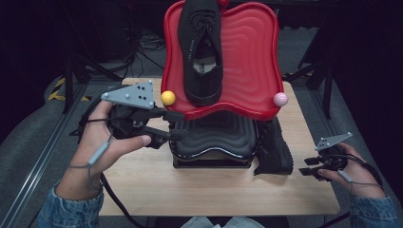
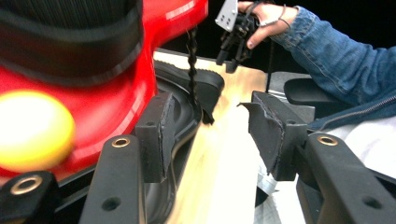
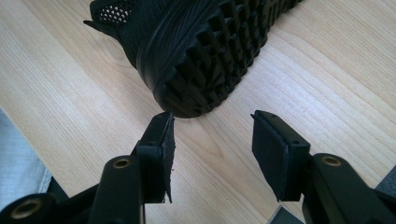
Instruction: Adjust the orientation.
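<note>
Right gripper [image 3: 212, 135], jaws open, nears the fallen shoe [image 1: 274, 147] on the desk [image 1: 199, 190]; left gripper [image 1: 173, 126] open beside the rack [image 1: 214, 142]. Best closed squarely across the heel; likely bound for the red tray [image 1: 252, 61].

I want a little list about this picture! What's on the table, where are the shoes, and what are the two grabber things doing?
table: light wood
rack: red upper tray above a black lower tray
shoe one: black shoe lying on the red tray
shoe two: second black shoe on its side on the table, right of the rack
balls: yellow ball and pink ball at the red tray's front corners
left gripper: open, at the rack's left edge
right gripper: open, holding nothing, near the second shoe
</note>
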`<state>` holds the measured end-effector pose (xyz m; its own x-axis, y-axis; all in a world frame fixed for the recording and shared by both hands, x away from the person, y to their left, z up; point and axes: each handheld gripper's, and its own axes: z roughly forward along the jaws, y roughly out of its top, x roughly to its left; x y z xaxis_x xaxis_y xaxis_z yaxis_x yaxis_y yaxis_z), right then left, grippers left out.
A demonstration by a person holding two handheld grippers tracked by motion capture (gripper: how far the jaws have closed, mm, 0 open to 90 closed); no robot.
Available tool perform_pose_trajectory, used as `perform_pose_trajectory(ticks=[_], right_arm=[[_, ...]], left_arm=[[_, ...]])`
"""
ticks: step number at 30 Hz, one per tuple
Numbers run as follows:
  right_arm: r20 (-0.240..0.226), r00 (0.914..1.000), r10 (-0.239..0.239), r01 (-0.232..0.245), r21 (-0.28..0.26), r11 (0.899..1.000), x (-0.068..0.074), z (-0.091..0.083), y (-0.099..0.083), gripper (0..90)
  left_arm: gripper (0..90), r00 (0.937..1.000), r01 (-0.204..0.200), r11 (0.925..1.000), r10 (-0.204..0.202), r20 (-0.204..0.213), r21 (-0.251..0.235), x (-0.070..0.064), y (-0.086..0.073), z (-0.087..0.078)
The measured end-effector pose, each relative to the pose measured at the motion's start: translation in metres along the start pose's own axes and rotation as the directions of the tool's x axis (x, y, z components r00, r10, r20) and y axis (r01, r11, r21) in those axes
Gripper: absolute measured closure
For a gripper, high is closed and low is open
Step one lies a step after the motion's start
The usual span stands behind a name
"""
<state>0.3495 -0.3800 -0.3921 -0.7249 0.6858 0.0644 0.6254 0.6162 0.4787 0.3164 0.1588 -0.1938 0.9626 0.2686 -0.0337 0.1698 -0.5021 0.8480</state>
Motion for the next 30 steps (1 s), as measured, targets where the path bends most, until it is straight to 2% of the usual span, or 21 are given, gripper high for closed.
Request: perform_pose_trajectory(ticks=[5,9,13,15,16,19,22,24,28,30], right_arm=[[-0.006,1.0000,-0.001,0.001,0.002,1.000,0.001,0.002,0.002,50.3],[-0.003,1.0000,-0.001,0.001,0.009,1.000,0.001,0.003,0.003,50.6],[-0.006,1.0000,-0.008,0.008,0.002,1.000,0.002,0.004,0.006,51.0],[-0.003,1.0000,-0.007,0.007,-0.002,1.000,0.002,0.004,0.007,51.2],[0.000,1.0000,-0.006,0.006,-0.002,1.000,0.001,0.003,0.007,51.4],[0.008,0.9999,-0.007,0.007,-0.009,1.000,0.001,0.002,0.009,54.4],[0.021,0.9994,-0.026,0.026,-0.013,1.000,0.002,0.000,0.011,60.6],[0.028,0.9992,-0.029,0.030,-0.020,0.999,0.003,-0.001,0.012,63.2],[0.034,0.9990,-0.029,0.030,-0.031,0.999,0.003,-0.003,0.013,66.4],[0.049,0.9980,-0.041,0.043,-0.031,0.999,0.005,-0.004,0.015,75.0]], left_arm=[[48.6,0.9989,0.034,0.9984,-0.033,-0.033,0.045,0.007,-0.037,0.013],[48.6,0.9976,0.062,0.9973,-0.061,-0.031,0.038,0.012,-0.063,0.023],[48.6,0.9952,0.090,0.9948,-0.088,-0.042,0.048,0.014,-0.082,0.035],[48.6,0.9931,0.104,0.9925,-0.100,-0.062,0.065,0.015,-0.089,0.042],[48.6,0.9922,0.099,0.9928,-0.093,-0.083,0.069,0.013,-0.093,0.046],[48.4,0.9930,0.106,0.9914,-0.102,-0.060,0.076,0.012,-0.100,0.054],[47.7,0.9926,0.108,0.9881,-0.101,-0.068,0.110,0.012,-0.103,0.060],[47.7,0.9914,0.123,0.9873,-0.117,-0.057,0.100,0.012,-0.105,0.063],[47.5,0.9911,0.127,0.9860,-0.121,-0.055,0.109,0.013,-0.109,0.065],[46.7,0.9893,0.137,0.9838,-0.130,-0.065,0.115,0.015,-0.113,0.065]])
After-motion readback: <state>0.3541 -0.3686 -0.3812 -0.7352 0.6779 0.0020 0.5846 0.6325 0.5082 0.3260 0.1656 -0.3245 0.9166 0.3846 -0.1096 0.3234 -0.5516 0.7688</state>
